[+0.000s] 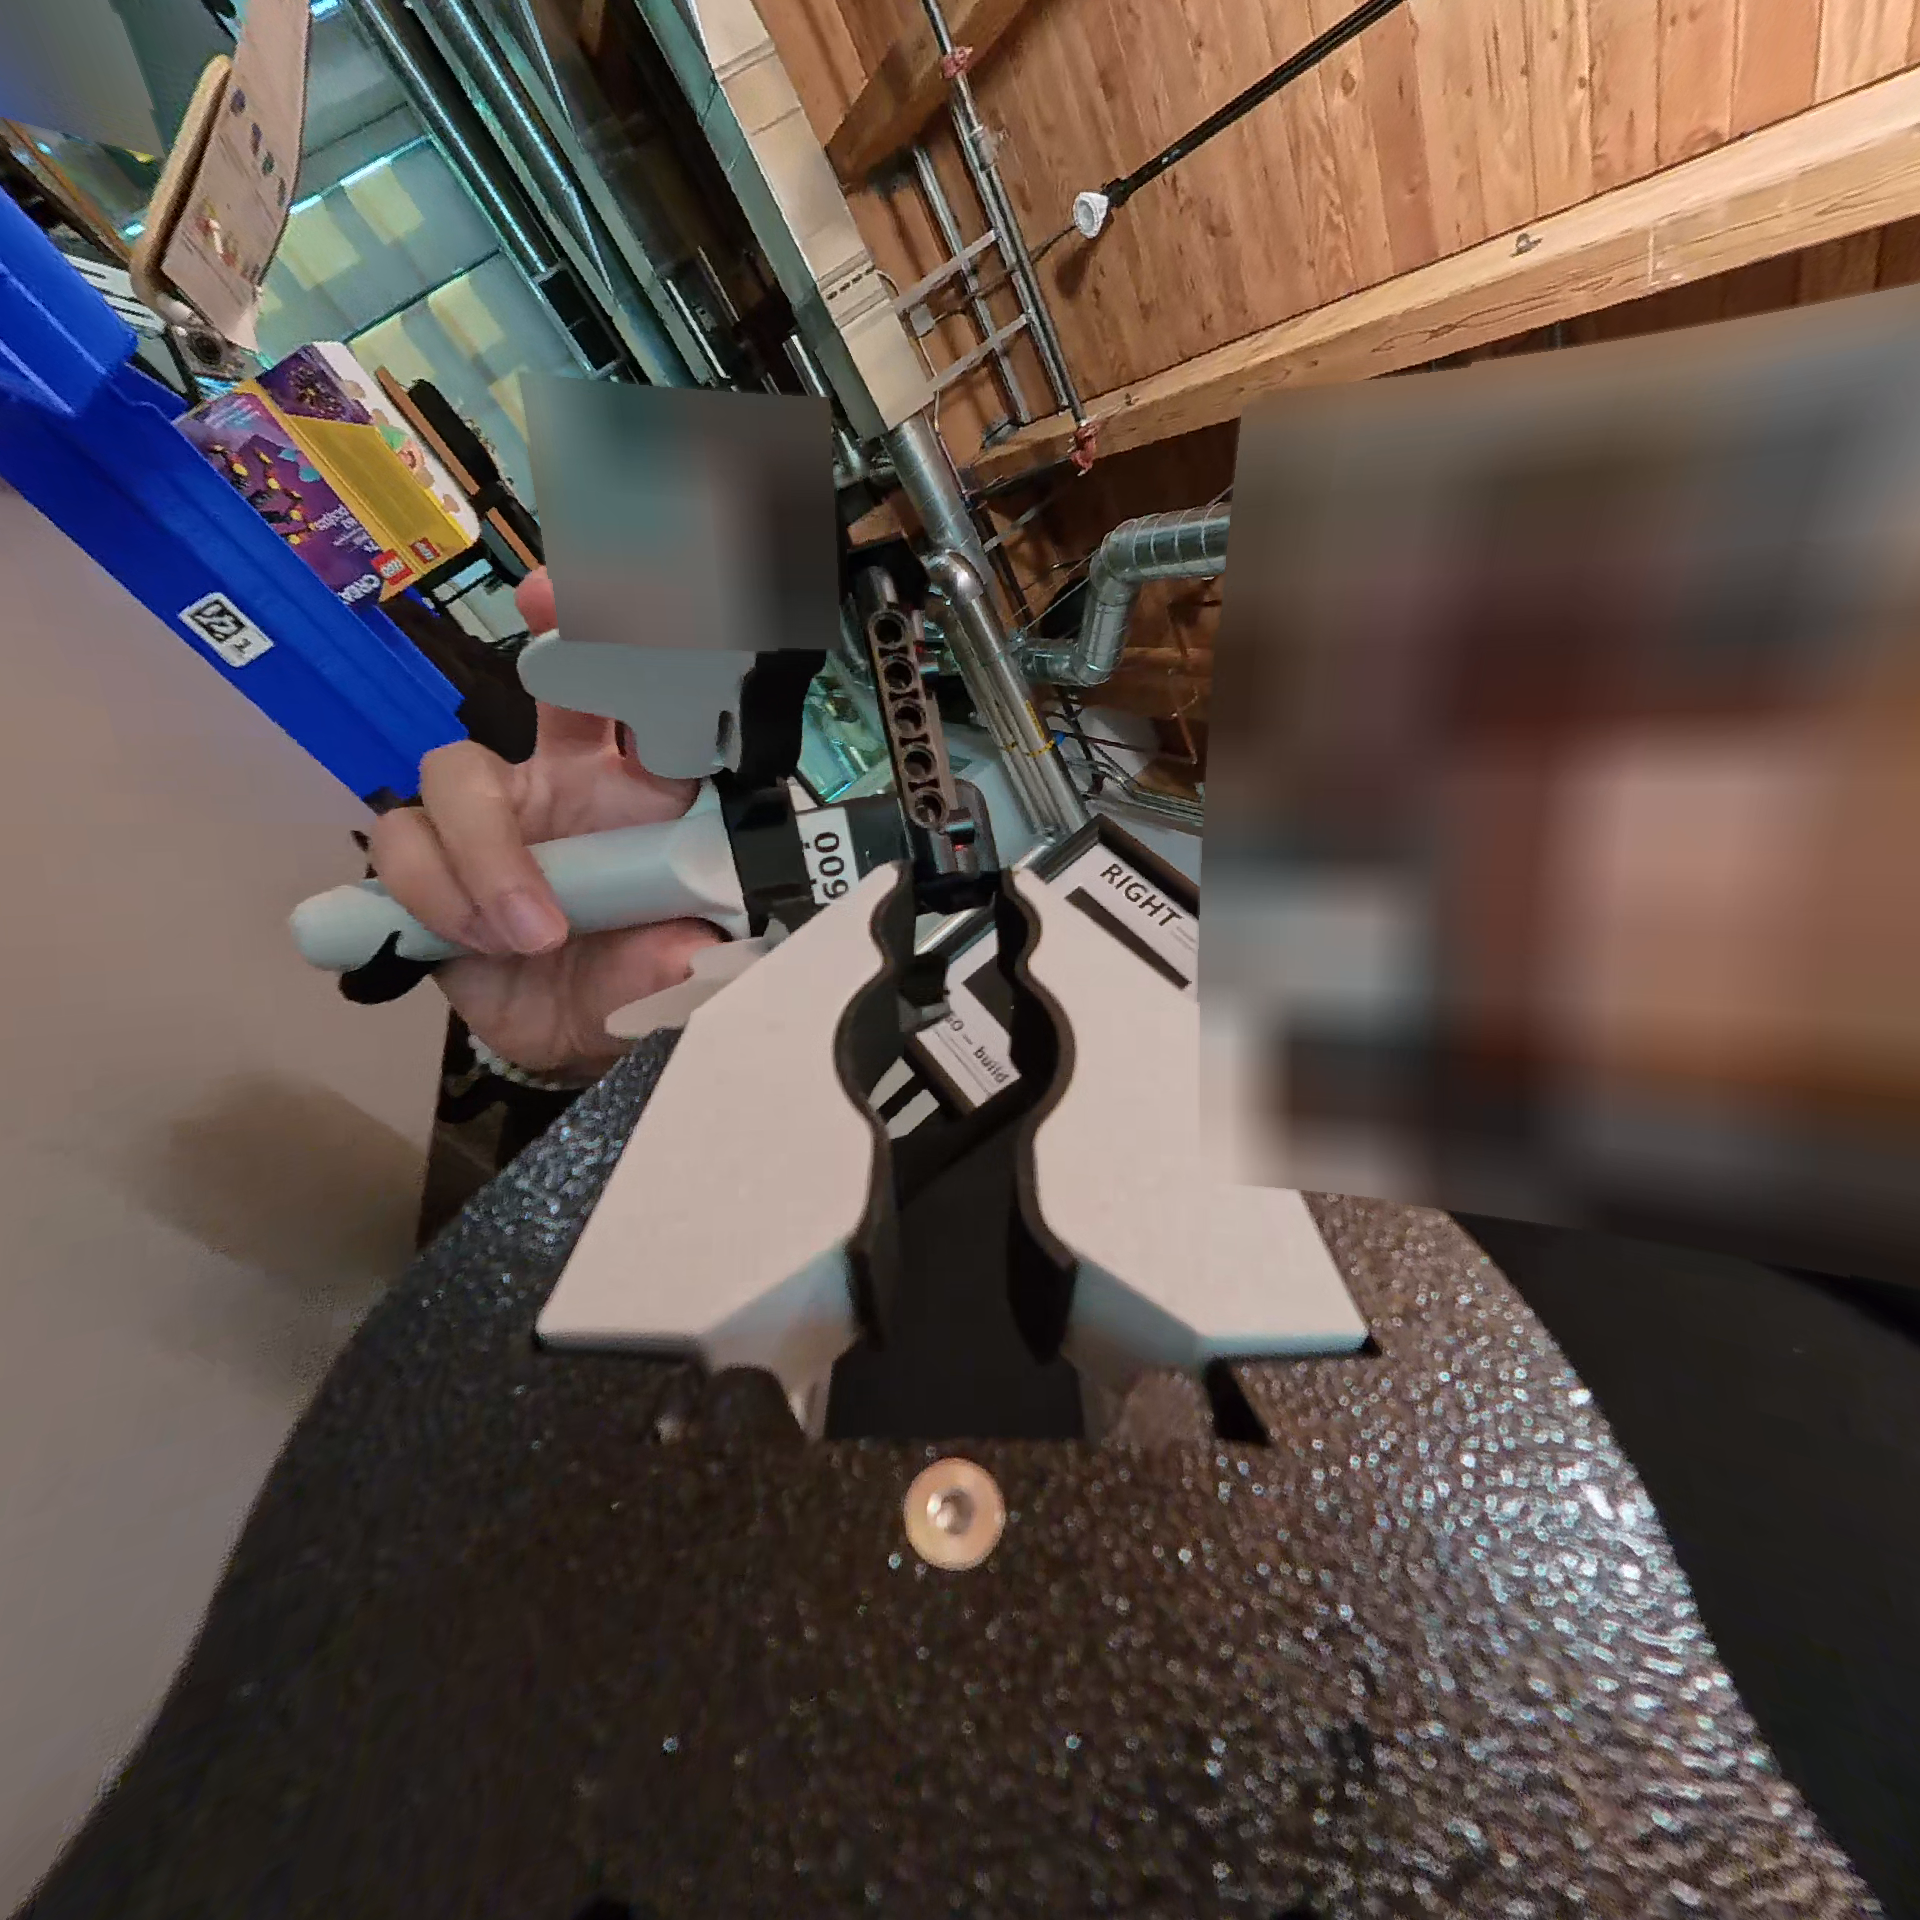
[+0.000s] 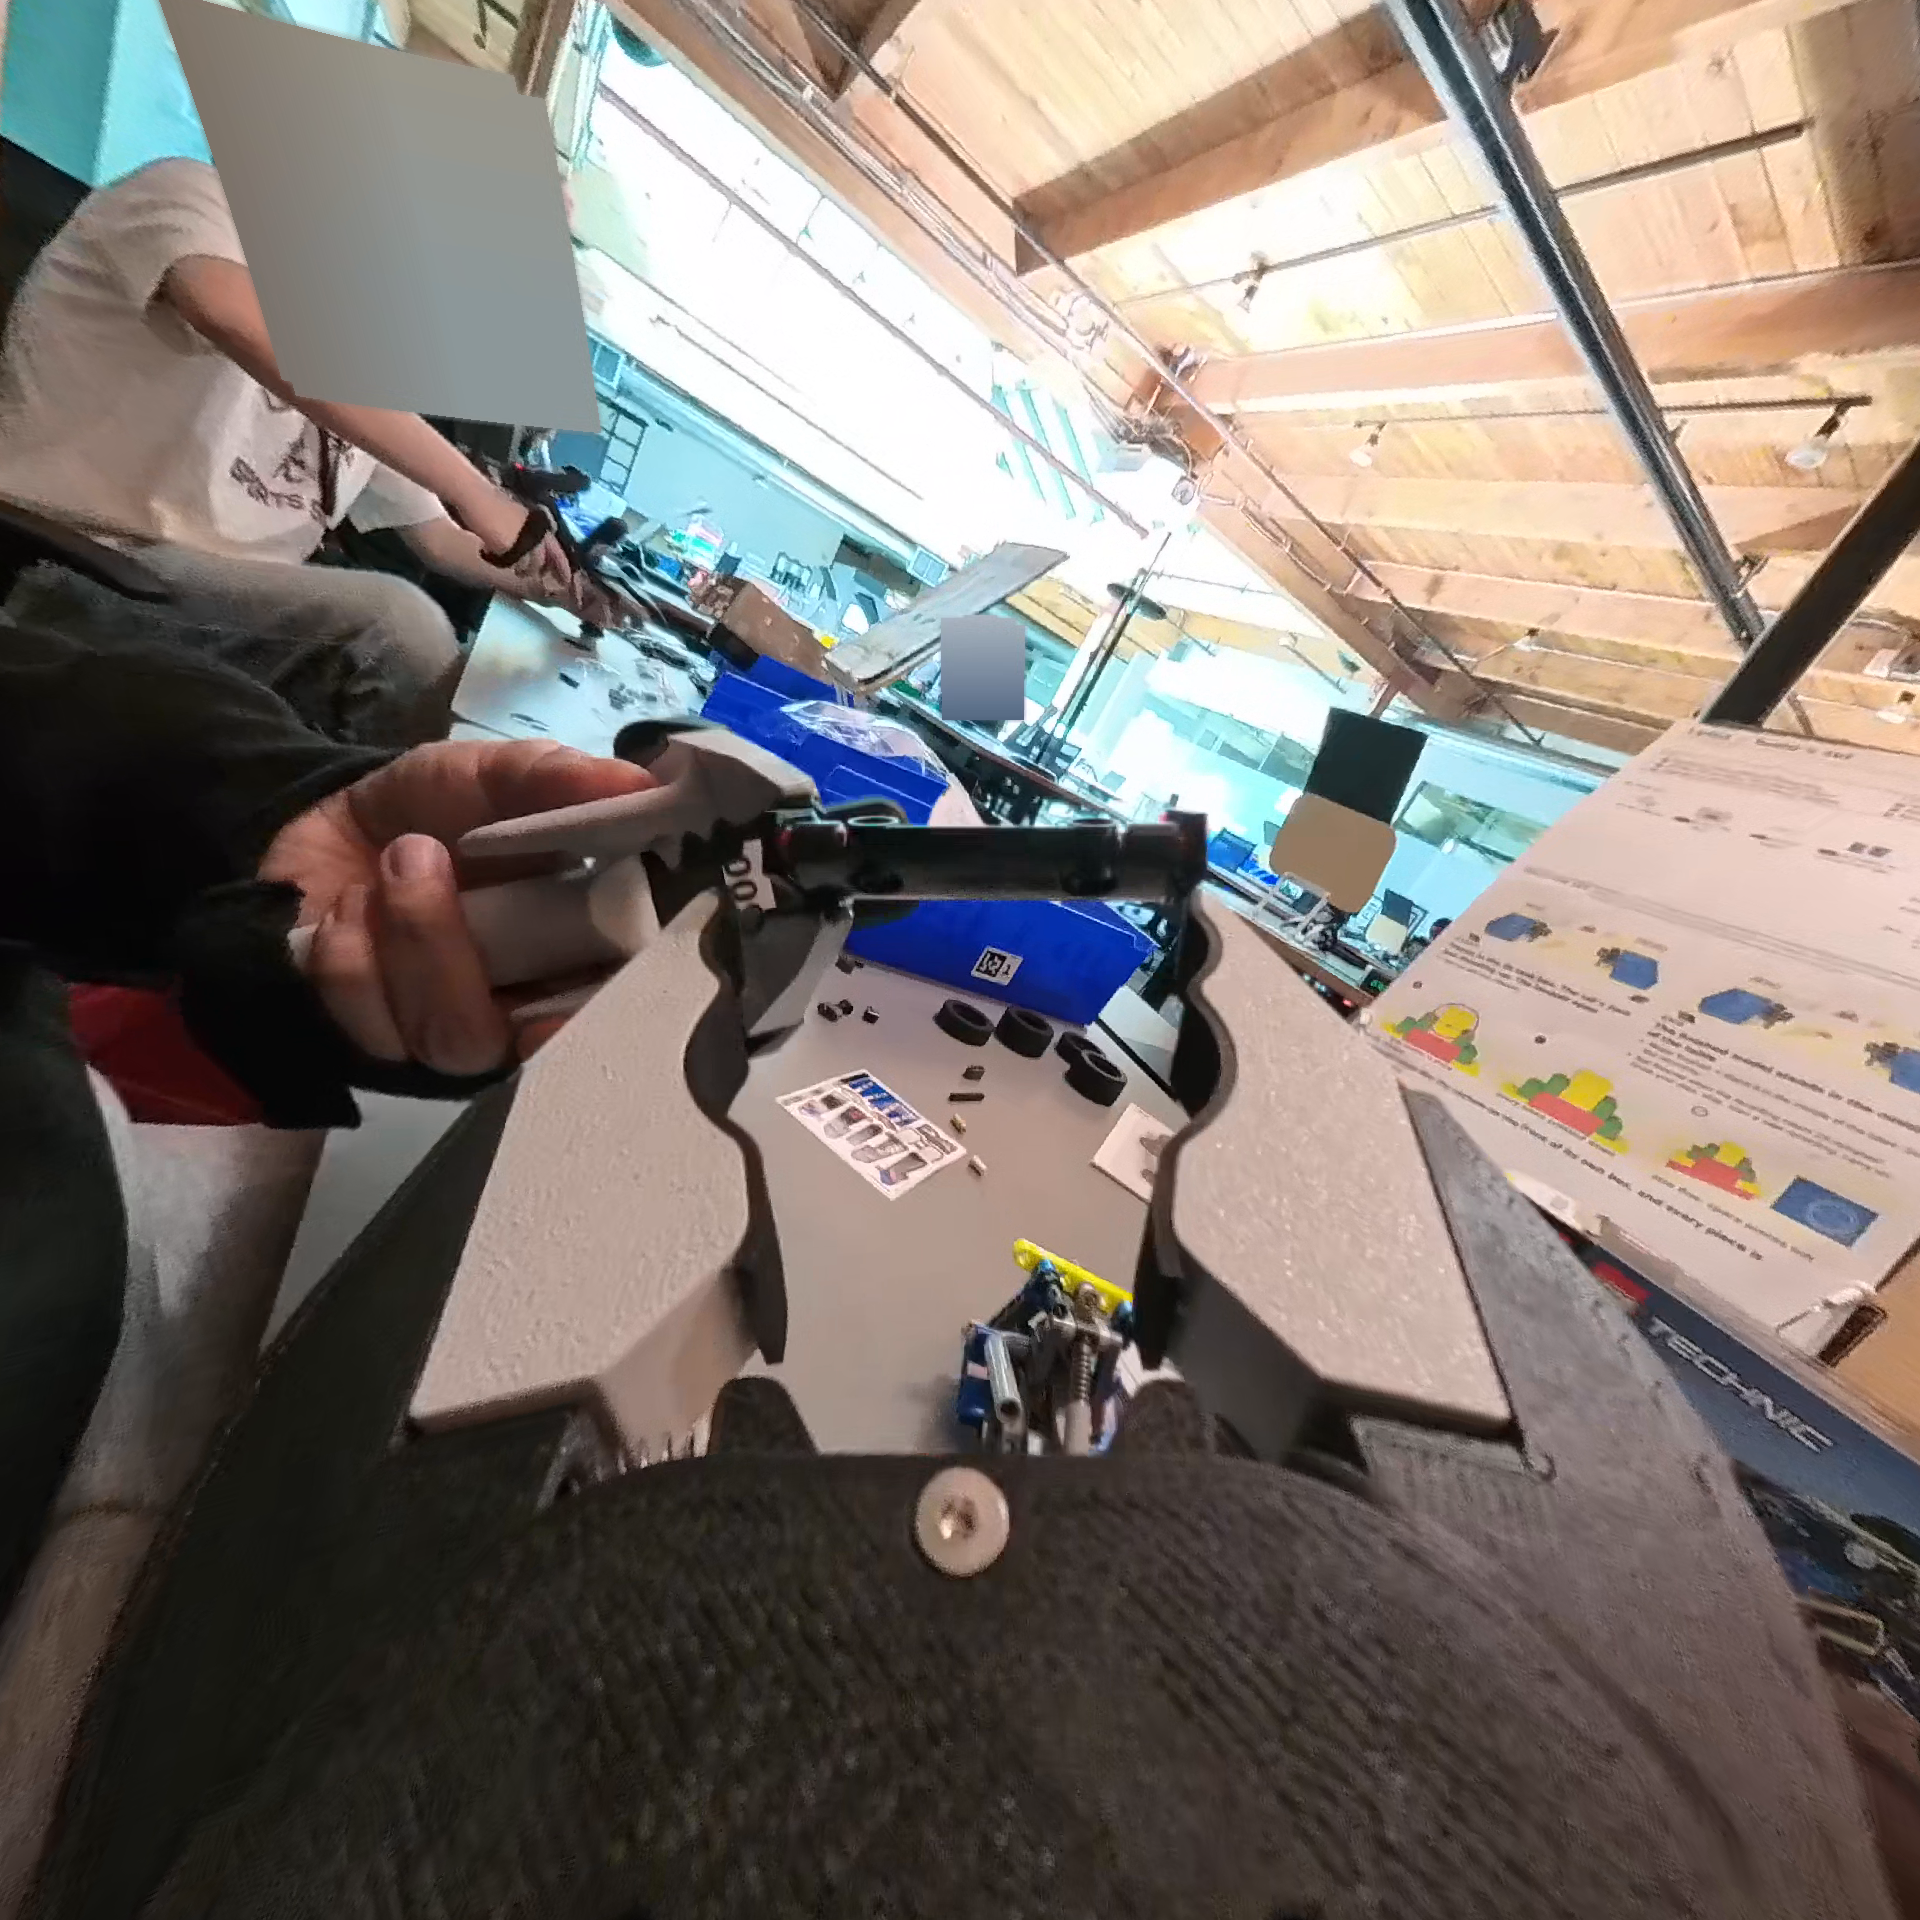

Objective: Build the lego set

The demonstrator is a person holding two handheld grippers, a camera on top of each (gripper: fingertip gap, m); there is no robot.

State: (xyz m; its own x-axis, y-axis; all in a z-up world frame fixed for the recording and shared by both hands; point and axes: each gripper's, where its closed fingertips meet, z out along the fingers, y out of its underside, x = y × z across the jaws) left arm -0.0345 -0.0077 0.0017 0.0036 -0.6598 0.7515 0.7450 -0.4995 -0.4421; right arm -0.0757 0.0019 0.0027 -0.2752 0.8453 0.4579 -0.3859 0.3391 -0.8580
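Above the grey desk (image 2: 935, 1174) and its blue bin (image 2: 997, 935), the right gripper (image 2: 961, 904) stands spread wide. The left gripper (image 1: 951, 883) is nearly closed, pinching the lower end of a dark holed beam (image 1: 914, 717). The beam is held in the air and spans the right gripper's fingertips; whether those pads press its ends I cannot tell. Its long axis points straight out from the left fingertips. Held by one end, it would likely pivot, so a square, firm pinch seems wise.
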